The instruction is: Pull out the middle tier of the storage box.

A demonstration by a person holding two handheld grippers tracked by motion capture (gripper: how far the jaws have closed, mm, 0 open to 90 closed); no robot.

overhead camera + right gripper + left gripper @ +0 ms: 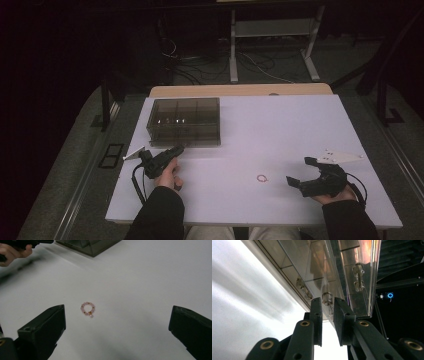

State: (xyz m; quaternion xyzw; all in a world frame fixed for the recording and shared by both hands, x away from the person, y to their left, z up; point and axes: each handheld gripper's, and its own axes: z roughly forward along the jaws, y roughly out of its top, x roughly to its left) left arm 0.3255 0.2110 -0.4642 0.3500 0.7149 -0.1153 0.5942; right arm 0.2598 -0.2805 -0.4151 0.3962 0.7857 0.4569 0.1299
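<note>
Overhead, the white bench (280, 130) carries a smoky clear compartment box (184, 121) toward its far left, lid down; the left claw (176, 149), held in the person's left hand (169, 174), has its tips right at the box's near front edge; a small pink bead ring (262, 178) lies flat on the bare bench well right of that hand, and the right claw (301, 170) sits just to the ring's right, released, its jaws spread wide toward the ring without touching it.

Along the left claw (327, 315), the two black jaws stand nearly closed, a narrow gap left between them; the box (324, 275) looms just ahead, its front edge and a small clear latch in line with the gap; whether the pads press on it cannot be told.

Along the right claw (117, 325), the jaws stand far apart; the bead ring (87, 309) lies on the bench (140, 277) between and a little ahead of them, nearer one jaw, clear of both; the box's corner (92, 247) shows at the far edge, with the left hand (12, 253) beside it.
</note>
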